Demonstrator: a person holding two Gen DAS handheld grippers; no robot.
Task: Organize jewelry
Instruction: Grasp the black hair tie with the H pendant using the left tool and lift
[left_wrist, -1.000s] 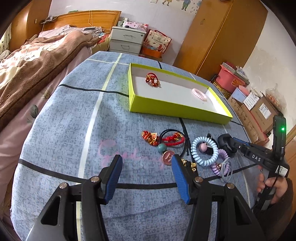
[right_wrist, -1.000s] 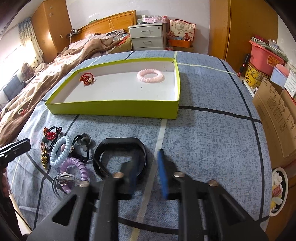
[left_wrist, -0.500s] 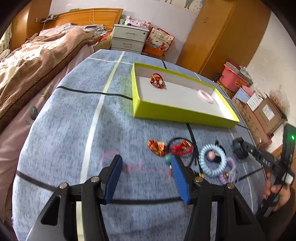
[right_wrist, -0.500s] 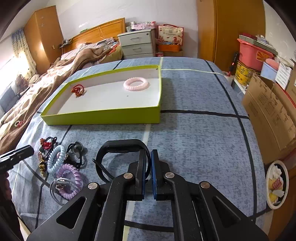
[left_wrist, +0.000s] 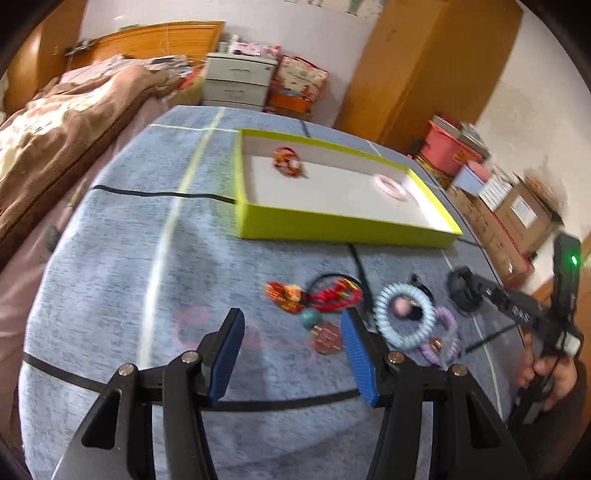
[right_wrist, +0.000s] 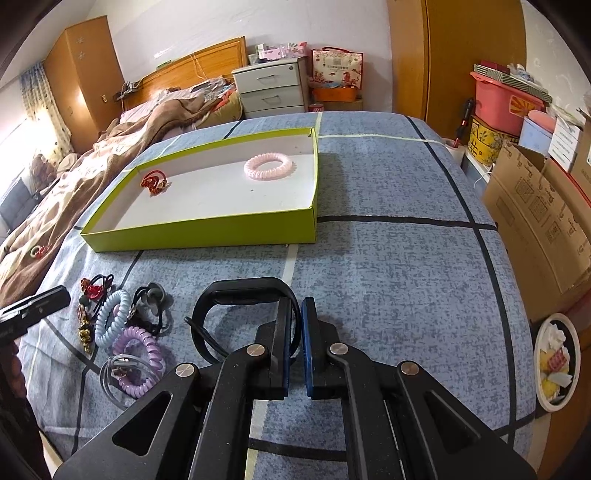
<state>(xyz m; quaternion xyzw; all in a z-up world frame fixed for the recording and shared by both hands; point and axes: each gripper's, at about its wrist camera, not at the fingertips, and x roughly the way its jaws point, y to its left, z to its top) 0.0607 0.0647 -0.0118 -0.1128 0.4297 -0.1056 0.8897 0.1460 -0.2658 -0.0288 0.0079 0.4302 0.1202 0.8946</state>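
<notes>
Jaws of the right gripper (right_wrist: 294, 328) just pinched shut on the black band (right_wrist: 242, 291) over the bedspread, and the green tray (right_wrist: 207, 230) sits up around 11 o'clock, long side running left-right.

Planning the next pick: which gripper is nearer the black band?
Right. The right gripper is shut on the black band. The left gripper is open over the blue cover, left of the hair ties, apart from the band.
</notes>
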